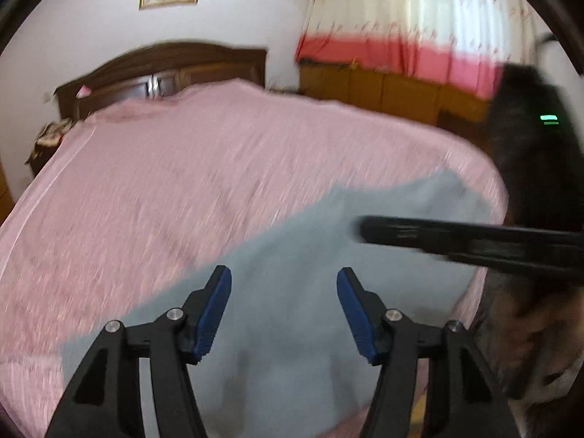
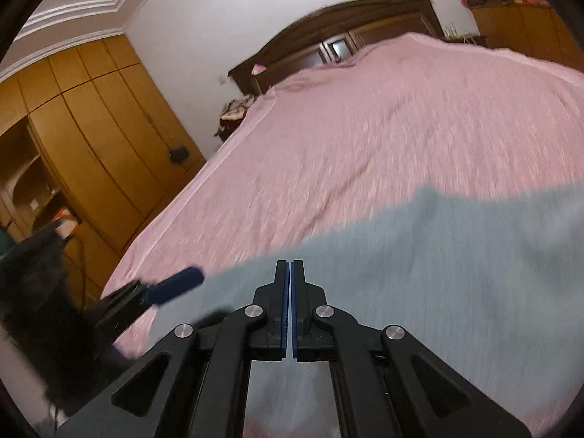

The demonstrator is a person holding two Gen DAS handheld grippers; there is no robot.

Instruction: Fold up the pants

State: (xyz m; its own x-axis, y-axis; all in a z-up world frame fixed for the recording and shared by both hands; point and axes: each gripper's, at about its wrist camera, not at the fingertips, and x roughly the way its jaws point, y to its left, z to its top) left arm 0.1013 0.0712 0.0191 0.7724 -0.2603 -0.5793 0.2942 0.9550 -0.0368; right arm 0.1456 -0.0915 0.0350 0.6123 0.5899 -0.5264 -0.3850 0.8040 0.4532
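Grey-blue pants (image 1: pixel 299 255) lie spread flat on the near part of a pink bedspread (image 1: pixel 164 168); they also show in the right wrist view (image 2: pixel 456 255). My left gripper (image 1: pixel 284 314) is open above the pants, nothing between its blue pads. It shows from the side in the right wrist view (image 2: pixel 171 284) at the bed's near left edge. My right gripper (image 2: pixel 290 306) is shut, its pads together over the pants, with no cloth visibly between them. It reaches in from the right in the left wrist view (image 1: pixel 365 228). Both views are motion-blurred.
The bed has a dark wooden headboard (image 1: pixel 160 69) at the far end. A wooden wardrobe (image 2: pixel 84 138) stands left of the bed. Low wooden cabinets (image 1: pixel 383 87) and a pink-and-white curtain (image 1: pixel 408 25) are on the far right.
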